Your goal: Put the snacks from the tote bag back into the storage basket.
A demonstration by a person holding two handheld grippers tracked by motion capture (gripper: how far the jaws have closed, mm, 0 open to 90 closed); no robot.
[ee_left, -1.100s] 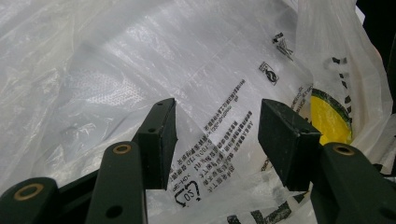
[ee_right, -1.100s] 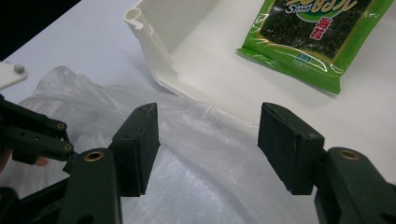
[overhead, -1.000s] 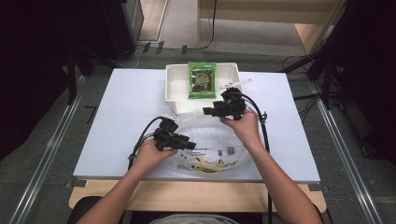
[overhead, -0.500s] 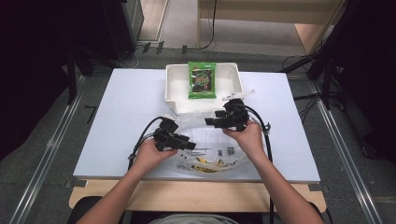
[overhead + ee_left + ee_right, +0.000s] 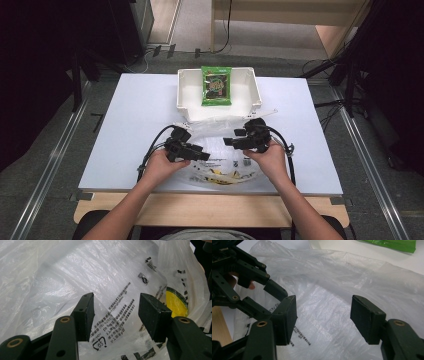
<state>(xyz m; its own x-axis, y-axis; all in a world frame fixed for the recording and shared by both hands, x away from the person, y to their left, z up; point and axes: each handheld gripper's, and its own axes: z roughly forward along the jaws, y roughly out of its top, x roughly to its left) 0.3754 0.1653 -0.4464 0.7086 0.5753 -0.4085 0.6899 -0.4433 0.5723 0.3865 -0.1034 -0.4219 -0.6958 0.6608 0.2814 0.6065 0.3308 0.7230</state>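
Bag: clear plastic, crumpled, printed with black text and a yellow mark; lies on the table at its 6 o'clock edge, between the two hands; just short of the tray.
Left gripper: at 9 o'clock of the bag, pointing toward 3 o'clock; jaws apart over the printed film, nothing pinched between them in its own view.
Right gripper: at 3 o'clock of the bag, pointing toward 9 o'clock, facing the left one; jaws apart above the wrinkled film, pads clear of it.
Tray: white, at 12 o'clock of the bag; holds a green packet lying flat.
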